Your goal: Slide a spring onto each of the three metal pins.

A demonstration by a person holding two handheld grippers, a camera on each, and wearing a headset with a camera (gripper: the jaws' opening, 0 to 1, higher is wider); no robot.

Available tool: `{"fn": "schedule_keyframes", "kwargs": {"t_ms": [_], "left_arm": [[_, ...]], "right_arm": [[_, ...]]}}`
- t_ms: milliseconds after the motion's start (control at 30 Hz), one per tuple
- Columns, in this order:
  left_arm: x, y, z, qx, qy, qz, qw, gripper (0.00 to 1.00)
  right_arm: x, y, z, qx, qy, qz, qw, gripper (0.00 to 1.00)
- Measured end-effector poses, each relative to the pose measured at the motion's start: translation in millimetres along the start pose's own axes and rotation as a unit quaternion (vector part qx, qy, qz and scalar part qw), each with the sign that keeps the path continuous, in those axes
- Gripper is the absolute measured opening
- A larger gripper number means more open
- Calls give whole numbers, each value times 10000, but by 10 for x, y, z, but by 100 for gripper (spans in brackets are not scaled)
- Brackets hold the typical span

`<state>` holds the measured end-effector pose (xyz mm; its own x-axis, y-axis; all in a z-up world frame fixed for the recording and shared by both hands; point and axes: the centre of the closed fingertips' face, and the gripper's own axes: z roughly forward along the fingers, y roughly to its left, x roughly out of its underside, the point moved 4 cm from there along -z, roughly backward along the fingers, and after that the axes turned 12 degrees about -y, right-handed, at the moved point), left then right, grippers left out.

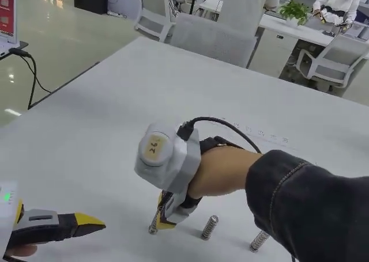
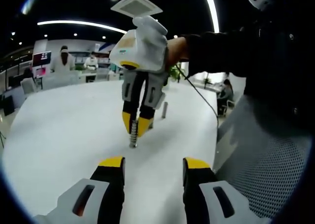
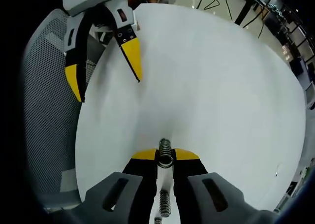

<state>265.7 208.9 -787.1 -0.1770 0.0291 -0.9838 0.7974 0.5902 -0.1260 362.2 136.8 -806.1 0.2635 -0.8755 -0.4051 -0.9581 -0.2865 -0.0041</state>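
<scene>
Left gripper (image 1: 86, 223) lower left of head view, jaws wide apart, nothing between them. Right gripper (image 1: 164, 216) bottom centre, jaws pinched on a spring (image 1: 154, 220) whose lower end meets the white table (image 1: 115, 129); right gripper view shows the coil clamped between the yellow tips. Three springs counted: held one, second spring (image 1: 209, 227) and third spring (image 1: 259, 240) standing tilted to its right. Yellow sticker (image 1: 153, 147) on right gripper, digits maybe 26. Faint table print (image 1: 262, 135) unreadable. Office chairs (image 1: 207, 37), potted plant (image 1: 295, 10) at top
</scene>
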Motion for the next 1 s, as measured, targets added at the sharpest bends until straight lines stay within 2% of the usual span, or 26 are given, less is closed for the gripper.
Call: {"fn": "schedule_keyframes", "kwargs": {"t_ms": [433, 733, 1000], "left_arm": [[1, 10, -15, 7, -4, -14, 10000, 41], [-7, 16, -13, 18, 3, 4, 10000, 41], [-13, 12, 1, 44, 8, 12, 10000, 41]], "right_arm": [[20, -8, 78, 41, 72, 82, 9999, 8], [17, -12, 70, 48, 34, 122, 9999, 9], [29, -28, 19, 117, -55, 193, 9997, 15]]}}
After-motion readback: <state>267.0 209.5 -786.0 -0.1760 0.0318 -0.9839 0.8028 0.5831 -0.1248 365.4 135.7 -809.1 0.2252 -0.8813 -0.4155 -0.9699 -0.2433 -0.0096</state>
